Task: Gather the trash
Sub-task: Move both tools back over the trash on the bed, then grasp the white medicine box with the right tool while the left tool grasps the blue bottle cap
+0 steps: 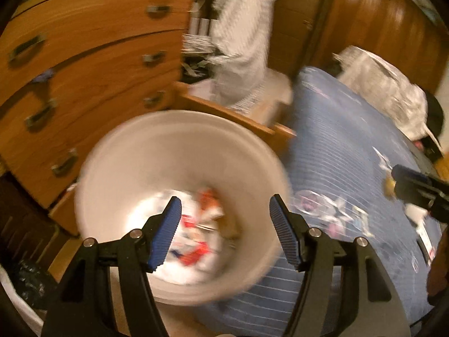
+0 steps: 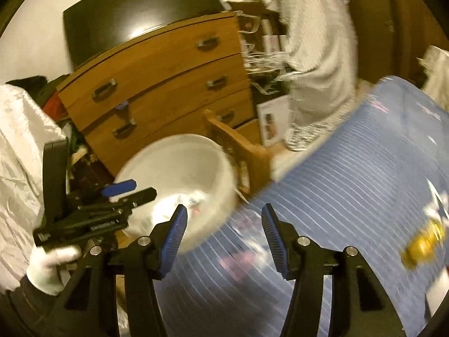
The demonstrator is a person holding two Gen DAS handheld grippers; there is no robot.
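White plastic bin [image 1: 179, 207], one, sits just ahead of my left tongs [image 1: 224, 226], wrappers already inside; tongs apart, empty. Scattered scraps [image 1: 334, 210] lie right of them on the blue bed [image 1: 350, 129]. Right wrist view: right tongs [image 2: 223, 234] apart, empty, over the bed; one yellow piece [image 2: 423, 243] lies well right, nearer this hand; its axis is blurred.

Open bucket [image 1: 179, 151] mouth, hemmed by dresser [image 1: 92, 64] and bed [image 1: 350, 151].
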